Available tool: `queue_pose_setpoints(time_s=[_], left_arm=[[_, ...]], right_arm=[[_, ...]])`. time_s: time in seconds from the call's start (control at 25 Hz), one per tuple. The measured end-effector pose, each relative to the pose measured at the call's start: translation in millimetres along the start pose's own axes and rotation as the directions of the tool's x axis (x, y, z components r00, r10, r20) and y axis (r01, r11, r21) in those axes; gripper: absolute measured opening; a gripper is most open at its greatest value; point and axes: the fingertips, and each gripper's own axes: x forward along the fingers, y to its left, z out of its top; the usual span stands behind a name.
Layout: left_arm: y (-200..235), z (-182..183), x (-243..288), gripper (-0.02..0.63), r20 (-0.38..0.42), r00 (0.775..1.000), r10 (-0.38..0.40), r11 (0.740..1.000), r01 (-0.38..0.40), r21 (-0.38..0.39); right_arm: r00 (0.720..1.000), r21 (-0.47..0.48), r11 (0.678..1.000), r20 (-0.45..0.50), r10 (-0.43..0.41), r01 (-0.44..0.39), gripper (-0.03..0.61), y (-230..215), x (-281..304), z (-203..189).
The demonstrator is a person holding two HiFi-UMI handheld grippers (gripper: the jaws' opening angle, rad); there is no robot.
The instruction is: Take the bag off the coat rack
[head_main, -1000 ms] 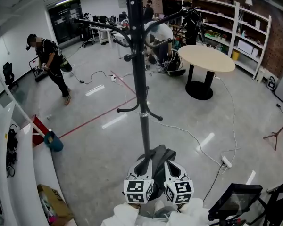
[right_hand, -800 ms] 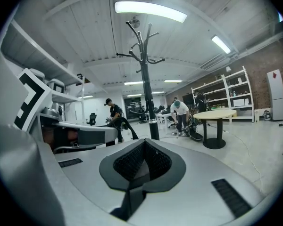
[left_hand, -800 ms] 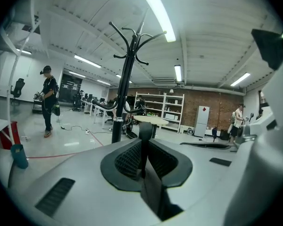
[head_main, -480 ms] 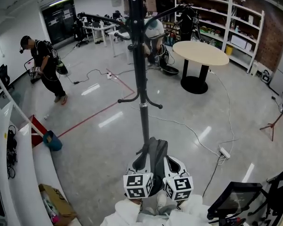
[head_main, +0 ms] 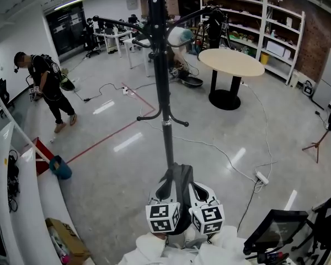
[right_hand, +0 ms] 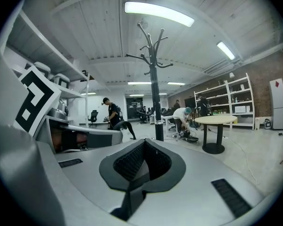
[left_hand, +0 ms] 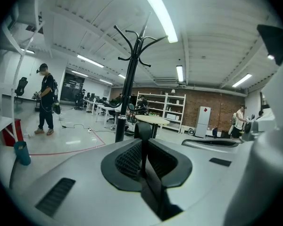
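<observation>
Left gripper (left_hand: 142, 145) jaws closed on thin dark strap (left_hand: 142, 130), right gripper (right_hand: 144, 147) jaws closed with nothing between, the 2 side by side near rack (head_main: 163, 93).

the coat rack (head_main: 167, 145) stands on the floor (head_main: 116, 170) right in front of us. we see a round table (head_main: 230, 62) behind it on the right, with shelves (head_main: 276, 32) behind the table. a person (head_main: 45, 80) is far off on the left. a box (head_main: 66, 244) sits near us on the left.
</observation>
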Motion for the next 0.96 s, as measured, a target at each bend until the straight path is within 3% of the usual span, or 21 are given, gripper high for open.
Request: queue_pose_setpoints(time_s=[0.96], left_arm=[[-6, 8, 27, 0.035, 0.001, 1.000, -0.030, 0.999, 0.029, 0.028]], right_arm=[[1.000, -0.024, 1.000, -0.006, -0.001, 0.001, 0.011, -16, 17, 2]])
